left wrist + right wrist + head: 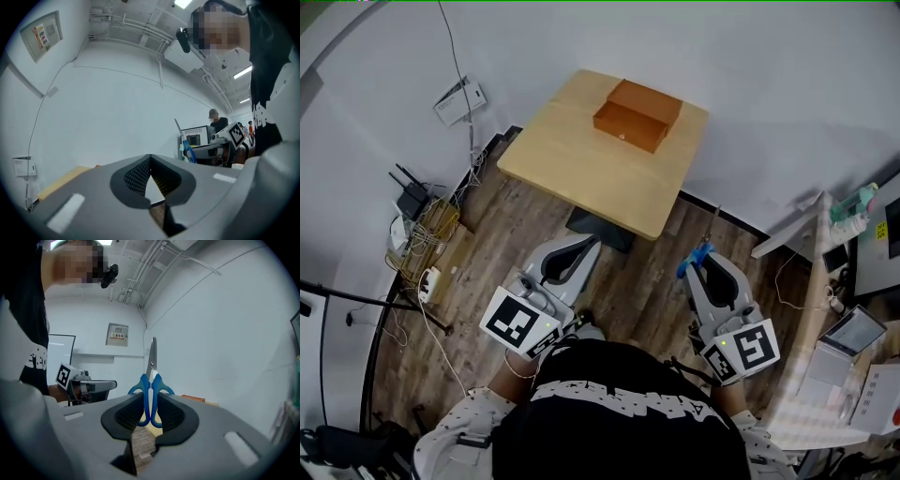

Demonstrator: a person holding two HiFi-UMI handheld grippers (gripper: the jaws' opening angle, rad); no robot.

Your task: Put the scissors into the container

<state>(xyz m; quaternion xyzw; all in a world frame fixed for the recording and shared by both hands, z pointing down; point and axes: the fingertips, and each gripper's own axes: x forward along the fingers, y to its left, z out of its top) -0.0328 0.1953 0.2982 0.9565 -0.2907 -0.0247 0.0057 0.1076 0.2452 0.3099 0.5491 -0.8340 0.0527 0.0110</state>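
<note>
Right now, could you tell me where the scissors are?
The scissors are clamped in the right gripper, blades up, at the head view's lower right, short of the table that bears the container.

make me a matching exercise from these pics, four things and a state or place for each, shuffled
Things:
1. scissors
2. container
3. left gripper
4. right gripper

States or places:
a. orange-brown, sitting on the wooden table
b. jaws together, nothing between them
c. blue handles pinched, blades sticking up
d. shut on a pair of blue handles

Pairs: 1-c, 2-a, 3-b, 4-d
</note>
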